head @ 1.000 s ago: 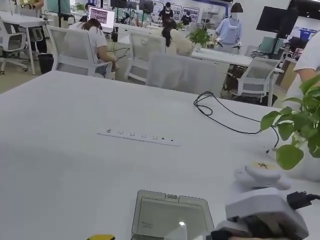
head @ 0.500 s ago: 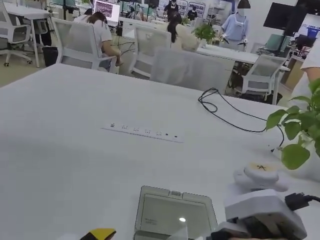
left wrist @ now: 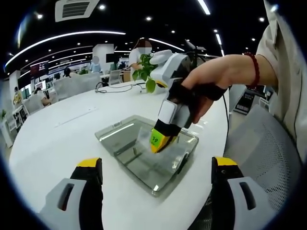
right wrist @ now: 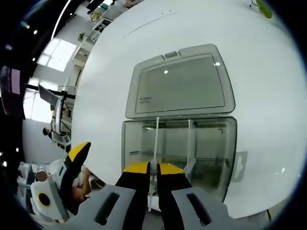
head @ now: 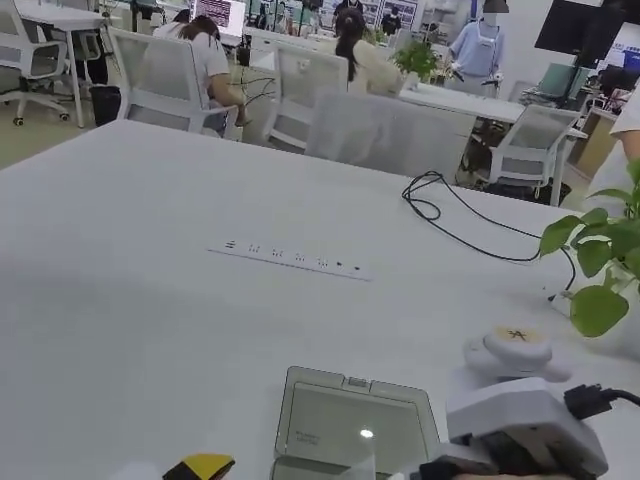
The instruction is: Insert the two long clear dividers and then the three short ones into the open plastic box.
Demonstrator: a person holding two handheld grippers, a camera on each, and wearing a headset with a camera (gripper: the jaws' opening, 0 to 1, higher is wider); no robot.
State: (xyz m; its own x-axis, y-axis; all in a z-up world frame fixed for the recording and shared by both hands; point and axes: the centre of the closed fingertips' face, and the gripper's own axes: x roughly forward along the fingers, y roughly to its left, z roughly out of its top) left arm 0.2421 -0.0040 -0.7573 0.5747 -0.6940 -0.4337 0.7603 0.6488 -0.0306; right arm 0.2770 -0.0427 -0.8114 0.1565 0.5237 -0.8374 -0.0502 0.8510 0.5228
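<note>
White office table (head: 150, 300) carries the open box (right wrist: 211, 143) close by us. Our right gripper (right wrist: 152, 168) is clenched on a thin clear divider (right wrist: 156, 139) over the box, and our left gripper (left wrist: 156, 191) hangs spread beside it. We judge the divider light, stiff and slippery, best pinched mid-edge.

I'm working in an open-plan office: big white table (head: 150, 300), mesh chairs (head: 160, 80), people seated (head: 207, 55) at desks, monitors (head: 222, 12), ceiling strip lights (left wrist: 72, 36).
</note>
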